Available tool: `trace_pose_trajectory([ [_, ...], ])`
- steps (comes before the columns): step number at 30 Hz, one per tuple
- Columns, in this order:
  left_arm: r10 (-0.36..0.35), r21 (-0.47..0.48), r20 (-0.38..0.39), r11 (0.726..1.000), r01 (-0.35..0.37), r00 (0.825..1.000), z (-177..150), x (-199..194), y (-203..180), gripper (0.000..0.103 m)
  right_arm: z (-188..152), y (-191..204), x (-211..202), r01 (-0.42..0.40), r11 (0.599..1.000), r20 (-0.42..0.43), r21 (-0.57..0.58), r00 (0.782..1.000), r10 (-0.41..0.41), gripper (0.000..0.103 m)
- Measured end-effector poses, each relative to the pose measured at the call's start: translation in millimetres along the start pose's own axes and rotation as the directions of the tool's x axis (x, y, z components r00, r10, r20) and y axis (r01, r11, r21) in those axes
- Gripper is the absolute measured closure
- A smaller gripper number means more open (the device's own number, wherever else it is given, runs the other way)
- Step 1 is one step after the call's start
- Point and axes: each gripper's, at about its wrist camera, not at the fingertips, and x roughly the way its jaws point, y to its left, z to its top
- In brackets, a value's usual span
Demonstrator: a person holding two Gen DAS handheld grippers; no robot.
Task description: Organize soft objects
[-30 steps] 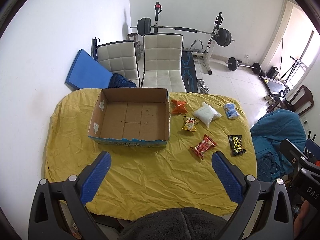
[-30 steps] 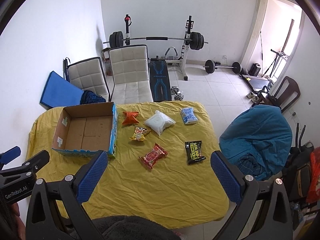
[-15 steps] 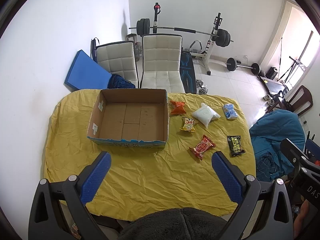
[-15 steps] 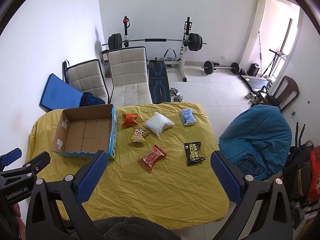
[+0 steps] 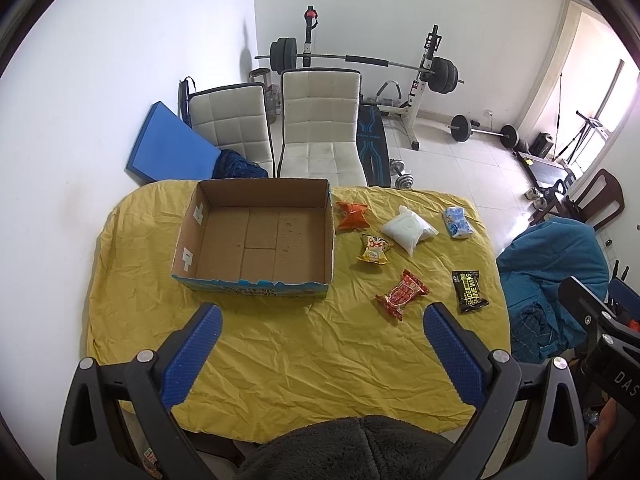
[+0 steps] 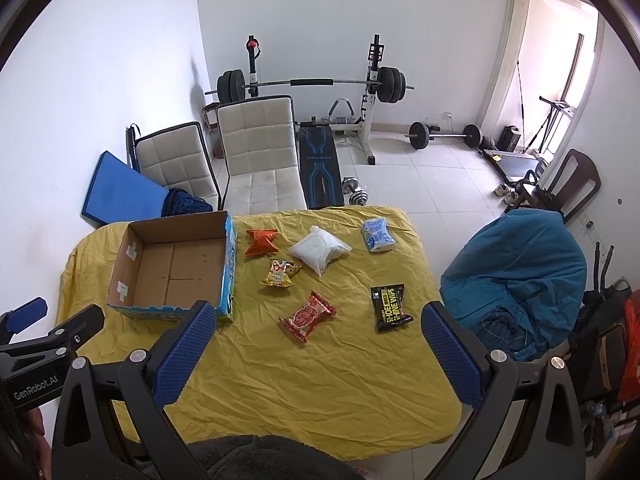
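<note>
Both the left gripper [image 5: 322,354] and right gripper [image 6: 316,352] hang spread wide, holding nothing. Six soft packets lie right of the empty cardboard box [image 5: 256,240] by the table's far-left edge. Start with the red snack packet [image 6: 307,316] (nearest), pinching its middle gently.

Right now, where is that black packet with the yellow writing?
The black packet lies flat on the yellow cloth near the table's right edge, right of the red packet and nearer than the blue-and-white pack; neither gripper touches it.

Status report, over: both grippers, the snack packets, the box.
Left gripper open, empty. Right gripper open, empty. Cardboard box empty; six packets on the yellow cloth beside it. Nothing in the way.
</note>
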Motion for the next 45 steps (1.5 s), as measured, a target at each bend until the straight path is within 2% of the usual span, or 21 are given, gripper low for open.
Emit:
trace_pose_trajectory([
  [19,0.006,-0.01,-0.002,1.0,-0.006,1.0,5.4,16.1,-4.3,0.0,-3.4,-8.4,17.6,-0.018,1.0,-0.016,0.007,1.0,0.018,0.0],
  [25,0.004,0.021,-0.037,1.0,-0.003,0.999,19.5,62.9,-23.2,0.0,-0.9,-28.9,54.9,-0.003,0.999,-0.069,0.044,0.998,0.006,0.0],
  [30,0.008,0.096,-0.087,0.995,0.0,0.996,27.5,121.3,-53.6,0.0,1.7,-71.3,116.1,0.049,0.993,-0.155,0.105,0.987,-0.032,0.0],
  [32,0.012,0.131,-0.128,0.991,0.005,0.992,28.3,153.6,-68.1,0.0,-0.1,-92.5,152.2,0.068,0.99,-0.21,0.124,0.977,-0.041,0.0],
  [34,0.025,0.156,-0.195,0.988,0.006,0.98,28.7,194.2,-81.7,0.0,-5.0,-112.6,193.0,0.091,0.986,-0.275,0.141,0.96,-0.05,0.0],
  [36,0.032,0.159,-0.22,0.987,0.004,0.975,27.8,221.9,-89.7,0.0,-9.7,-128.3,228.4,0.1,0.984,-0.319,0.145,0.946,-0.049,0.0],
  [39,0.049,0.208,-0.282,0.978,0.011,0.958,20.5,278.6,-110.0,0.0,-20.1,-151.6,294.2,0.138,0.98,-0.392,0.144,0.917,-0.071,0.0],
  [40,0.05,0.228,-0.3,0.973,0.02,0.953,18.4,294.2,-116.2,0.0,-25.7,-160.9,323.2,0.152,0.979,-0.429,0.138,0.9,-0.079,0.0],
  [41,0.052,0.246,-0.32,0.969,0.029,0.946,15.7,308.4,-121.8,0.0,-29.5,-167.5,342.8,0.157,0.978,-0.455,0.14,0.887,-0.077,0.0],
  [45,0.018,0.313,-0.435,0.941,0.132,0.9,1.9,367.4,-148.2,0.004,-45.4,-187.6,419.9,0.136,0.981,-0.542,0.137,0.839,-0.04,0.0],
])
